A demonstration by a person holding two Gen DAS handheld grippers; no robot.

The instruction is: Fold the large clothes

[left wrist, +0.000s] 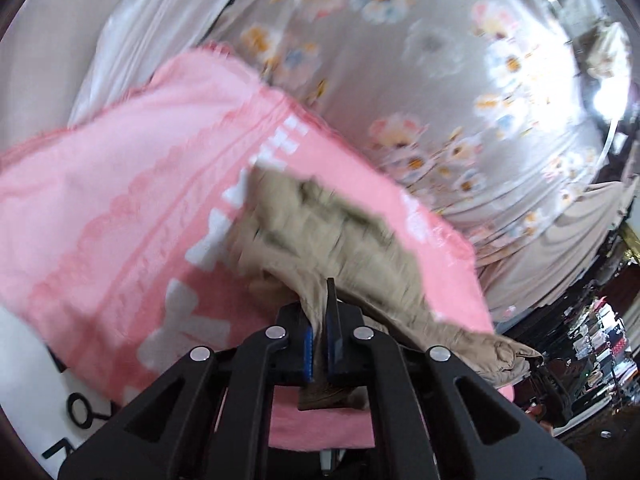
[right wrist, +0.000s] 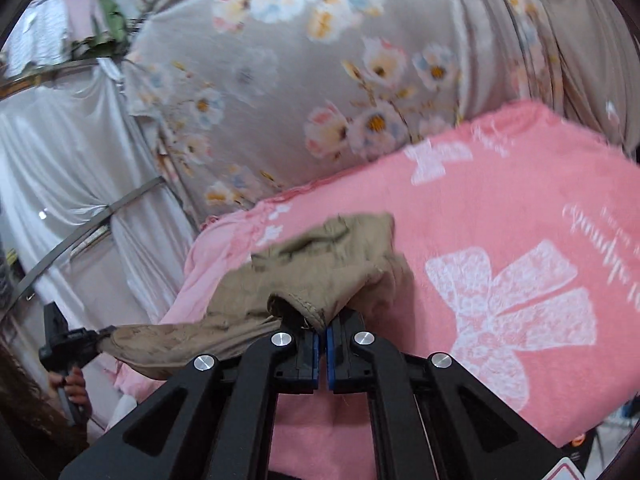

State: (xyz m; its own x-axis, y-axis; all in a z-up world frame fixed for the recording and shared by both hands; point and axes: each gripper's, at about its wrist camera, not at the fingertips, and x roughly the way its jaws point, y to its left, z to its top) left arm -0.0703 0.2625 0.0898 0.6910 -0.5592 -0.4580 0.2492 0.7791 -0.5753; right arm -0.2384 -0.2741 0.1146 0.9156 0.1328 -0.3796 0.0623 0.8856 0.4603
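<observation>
Jaws of both the left gripper (left wrist: 319,320) and right gripper (right wrist: 322,334) pinched the khaki garment (right wrist: 316,276), stretched lengthwise between them above the pink blanket (right wrist: 500,208).

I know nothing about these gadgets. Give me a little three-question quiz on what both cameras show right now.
1. True or false: both the left gripper and the right gripper are clamped on the crumpled khaki cloth garment.
2. What does the garment lie on? A) pink towel with white bow prints B) bare wooden floor C) blue plastic tub
3. Fill in: the beige draped fabric behind is printed with ____.

Key: 1 true; 2 A; 3 flowers.
</observation>
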